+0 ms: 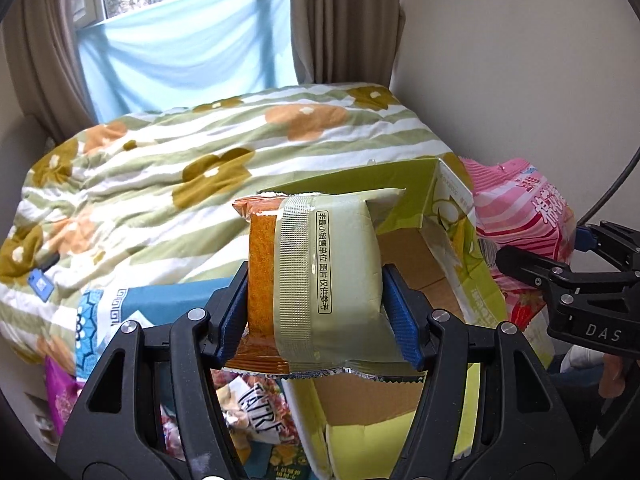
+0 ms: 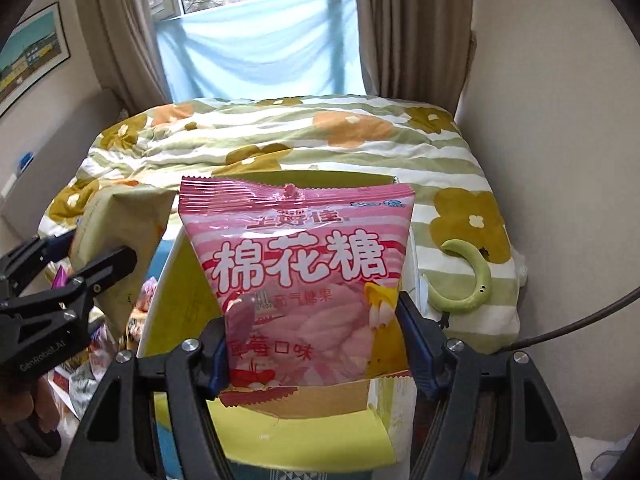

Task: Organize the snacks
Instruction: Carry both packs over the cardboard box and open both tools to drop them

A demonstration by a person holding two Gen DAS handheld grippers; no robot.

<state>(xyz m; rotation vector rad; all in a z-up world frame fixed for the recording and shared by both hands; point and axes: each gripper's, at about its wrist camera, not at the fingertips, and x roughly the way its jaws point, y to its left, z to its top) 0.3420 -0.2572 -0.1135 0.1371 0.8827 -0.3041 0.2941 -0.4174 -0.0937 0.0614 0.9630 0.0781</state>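
My left gripper [image 1: 316, 300] is shut on two small snack packets held side by side, a pale green one [image 1: 340, 276] and an orange one [image 1: 260, 280]. They hang above an open green and yellow cardboard box [image 1: 360, 400]. My right gripper [image 2: 310, 344] is shut on a pink marshmallow bag [image 2: 296, 272] with white lettering, held upright over the same box [image 2: 304, 428]. In the left wrist view the pink bag [image 1: 524, 216] and the right gripper [image 1: 560, 276] show at the right. The left gripper [image 2: 60, 280] and its pale packet [image 2: 116, 232] appear at the left of the right wrist view.
A bed with a flowered, green-striped quilt [image 1: 180, 152] fills the background under a window with a blue cloth. Several loose snack packs [image 1: 256, 412] lie beside the box at the lower left. A green curved toy [image 2: 468, 276] rests on the quilt. A wall stands close on the right.
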